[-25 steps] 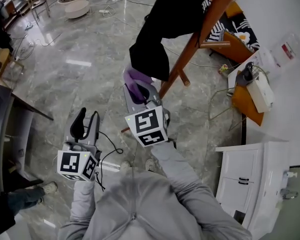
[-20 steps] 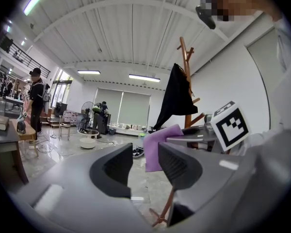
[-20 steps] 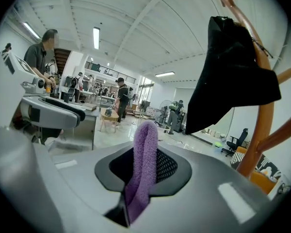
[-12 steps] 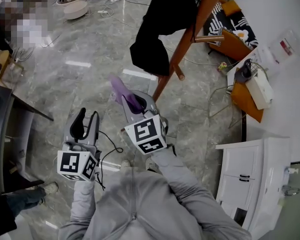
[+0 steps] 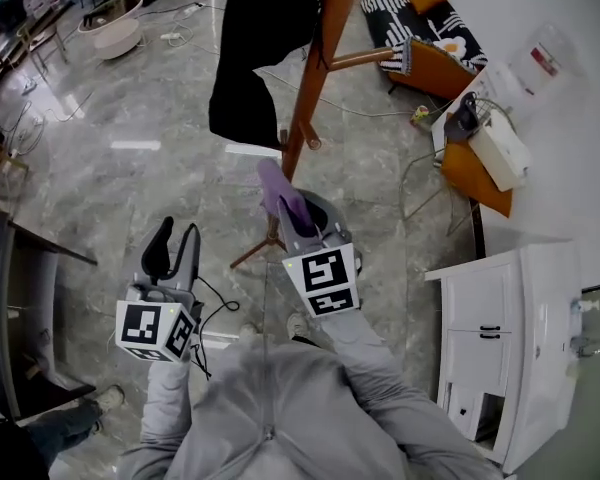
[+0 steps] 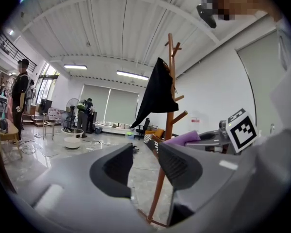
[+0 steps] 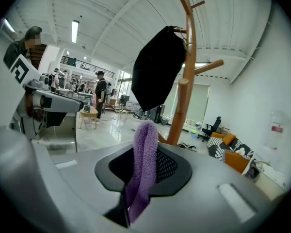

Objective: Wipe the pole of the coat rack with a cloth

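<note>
The wooden coat rack pole (image 5: 318, 63) (image 6: 165, 140) (image 7: 186, 98) rises from splayed legs on the marble floor, with a black garment (image 5: 248, 53) (image 7: 156, 72) hanging on one peg. My right gripper (image 5: 292, 208) (image 7: 141, 171) is shut on a folded purple cloth (image 5: 280, 190) (image 7: 143, 166) that sticks out past the jaws; it sits just in front of the pole's lower part, a little apart from it. My left gripper (image 5: 173, 245) (image 6: 143, 166) hangs lower left, open with nothing between its jaws.
A white cabinet (image 5: 510, 338) stands at the right. An orange patterned sofa (image 5: 435, 43) and a white box (image 5: 500, 153) lie behind the rack. A dark table (image 5: 10, 258) is at the left edge, and people stand far off (image 6: 20, 101).
My right gripper pulled back from the pole with the cloth, then came forward again near its lower part. The view shifted, so the rack now appears more upright. The left gripper stayed put.
</note>
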